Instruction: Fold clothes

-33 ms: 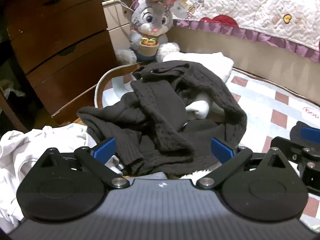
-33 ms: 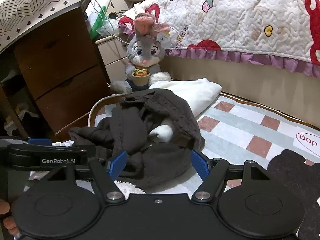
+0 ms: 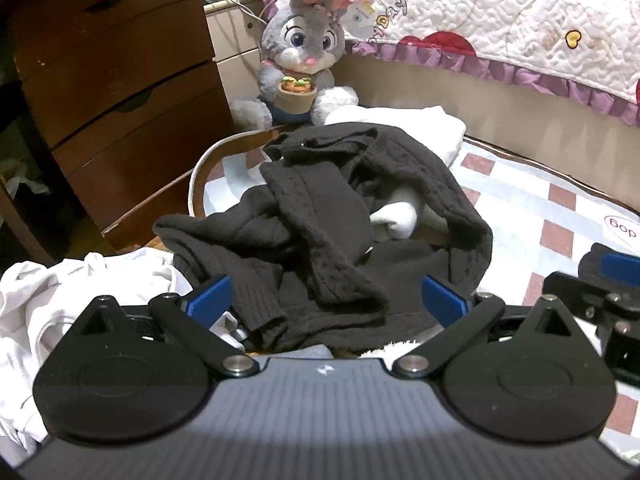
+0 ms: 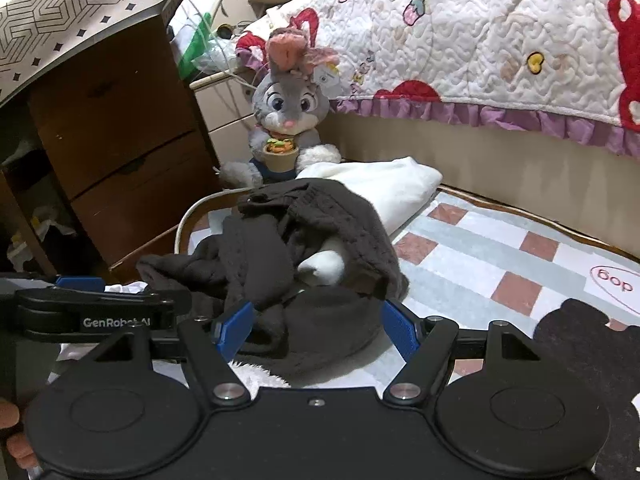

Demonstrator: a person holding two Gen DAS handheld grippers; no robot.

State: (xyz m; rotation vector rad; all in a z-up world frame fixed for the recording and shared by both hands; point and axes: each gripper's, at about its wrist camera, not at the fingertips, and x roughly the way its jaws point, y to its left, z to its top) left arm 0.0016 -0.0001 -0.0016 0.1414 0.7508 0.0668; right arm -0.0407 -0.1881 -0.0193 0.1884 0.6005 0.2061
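black knit sweater (image 3: 320,236) crumpled in heap on checked mat (image 3: 532,208) | white garment (image 3: 400,216) tucked inside | left gripper (image 3: 326,300) spread wide, empty | right gripper (image 4: 316,326) spread wide, empty

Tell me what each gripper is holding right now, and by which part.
Nothing. The left gripper and right gripper are both open, short of the crumpled dark sweater.

Dark wooden chest of drawers (image 3: 116,92) at left, patterned sheet (image 4: 68,12) over its top. Grey plush rabbit (image 3: 304,56) against a cream cabinet (image 4: 228,108) behind. Quilted bedspread (image 4: 480,40) with purple frill hanging at right. Checked mat (image 4: 500,248) across the floor. Dim indoor light.
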